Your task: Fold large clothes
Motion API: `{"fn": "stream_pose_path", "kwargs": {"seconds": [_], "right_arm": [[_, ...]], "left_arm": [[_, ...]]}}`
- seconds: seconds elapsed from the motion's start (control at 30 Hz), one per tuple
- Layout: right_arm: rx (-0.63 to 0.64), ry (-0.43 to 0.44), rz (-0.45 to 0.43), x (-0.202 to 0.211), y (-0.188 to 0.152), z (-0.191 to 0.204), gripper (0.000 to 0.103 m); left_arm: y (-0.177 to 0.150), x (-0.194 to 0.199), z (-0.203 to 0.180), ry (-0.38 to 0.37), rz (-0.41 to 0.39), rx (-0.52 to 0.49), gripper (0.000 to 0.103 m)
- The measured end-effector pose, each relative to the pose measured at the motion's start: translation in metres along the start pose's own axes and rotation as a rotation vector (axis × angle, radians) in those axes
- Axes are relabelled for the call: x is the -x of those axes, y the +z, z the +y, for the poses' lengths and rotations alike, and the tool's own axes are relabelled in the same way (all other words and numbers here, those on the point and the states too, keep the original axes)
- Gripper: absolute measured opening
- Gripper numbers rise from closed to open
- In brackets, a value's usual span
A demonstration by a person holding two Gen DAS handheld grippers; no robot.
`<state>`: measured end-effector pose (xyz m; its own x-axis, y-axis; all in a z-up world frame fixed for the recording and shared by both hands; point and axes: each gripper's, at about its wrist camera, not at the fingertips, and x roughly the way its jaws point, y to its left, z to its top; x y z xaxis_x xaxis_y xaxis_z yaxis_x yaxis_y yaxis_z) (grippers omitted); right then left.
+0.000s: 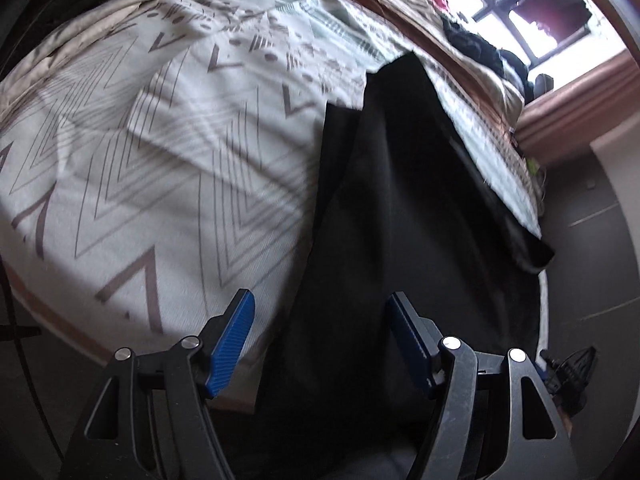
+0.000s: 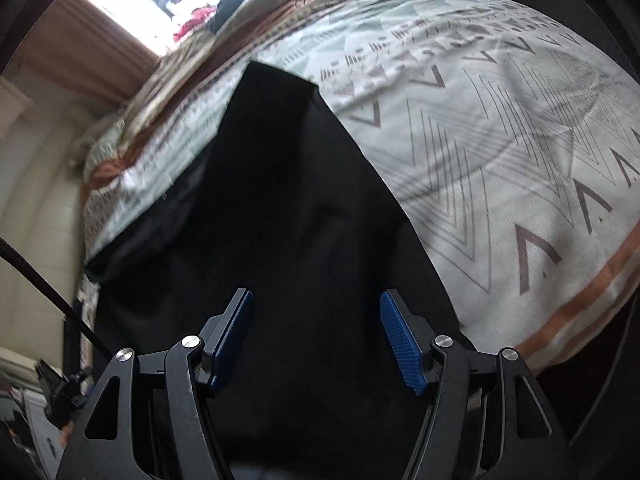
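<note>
A large black garment [image 1: 392, 208] lies stretched lengthwise on the patterned bed sheet [image 1: 160, 160], its near end hanging over the bed's edge. My left gripper [image 1: 320, 304] is open above the garment's near part, blue pads apart and empty. In the right wrist view the same black garment [image 2: 288, 220] fills the middle, on the sheet [image 2: 500, 140]. My right gripper [image 2: 316, 300] is open over it, holding nothing.
A striped brown blanket [image 1: 460, 52] and dark and red clothes [image 1: 480, 40] lie at the far end of the bed by a bright window [image 1: 520, 0]. More fabric [image 1: 100, 20] is piled at far left. The floor [image 1: 592, 260] lies to the right of the bed.
</note>
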<state>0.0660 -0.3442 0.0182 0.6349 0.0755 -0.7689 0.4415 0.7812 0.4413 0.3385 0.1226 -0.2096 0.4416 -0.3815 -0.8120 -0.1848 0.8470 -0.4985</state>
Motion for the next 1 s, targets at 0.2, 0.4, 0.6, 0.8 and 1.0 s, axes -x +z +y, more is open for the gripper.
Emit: {"fn": "stream_pose_path", "kwargs": {"seconds": [0.2, 0.4, 0.6, 0.8, 1.0], "right_arm": [[0.061, -0.091, 0.039, -0.008, -0.017, -0.001, 0.064], [0.157, -0.164, 0.063, -0.014, -0.033, 0.008, 0.064], [0.169, -0.224, 0.065, -0.005, -0.039, 0.016, 0.064], [0.236, -0.169, -0.034, 0.027, -0.035, 0.056, 0.064], [0.319, -0.087, -0.041, 0.014, -0.032, 0.105, 0.064]], "left_arm": [[-0.02, 0.004, 0.004, 0.102, 0.018, -0.055, 0.069], [-0.037, 0.003, 0.007, 0.173, 0.029, -0.089, 0.07], [-0.04, 0.014, 0.009, 0.144, -0.014, -0.06, 0.07], [-0.033, 0.041, 0.018, 0.078, -0.122, -0.026, 0.07], [-0.023, 0.047, 0.021, 0.038, -0.169, 0.005, 0.07]]}}
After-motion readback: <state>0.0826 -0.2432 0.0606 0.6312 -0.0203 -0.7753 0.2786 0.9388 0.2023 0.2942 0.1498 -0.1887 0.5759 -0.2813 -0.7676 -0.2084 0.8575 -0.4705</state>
